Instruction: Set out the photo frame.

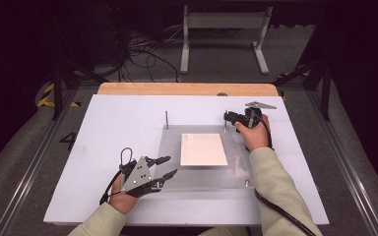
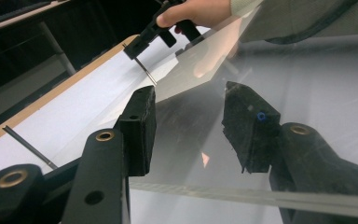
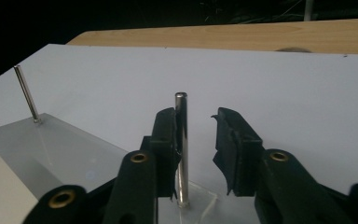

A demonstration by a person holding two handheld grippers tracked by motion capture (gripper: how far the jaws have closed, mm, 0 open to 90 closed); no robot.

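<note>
Your right tongs (image 3: 195, 154) stand released around the far-right metal pin (image 3: 182, 149), at 1 o'clock on the clear plate (image 1: 167, 162); your left tongs (image 2: 191, 135) straddle its 8 o'clock edge; grip unclear.

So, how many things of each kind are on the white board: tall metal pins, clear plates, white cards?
Tall metal pins: 2
Clear plate: 1
White card: 1
Total: 4
</note>
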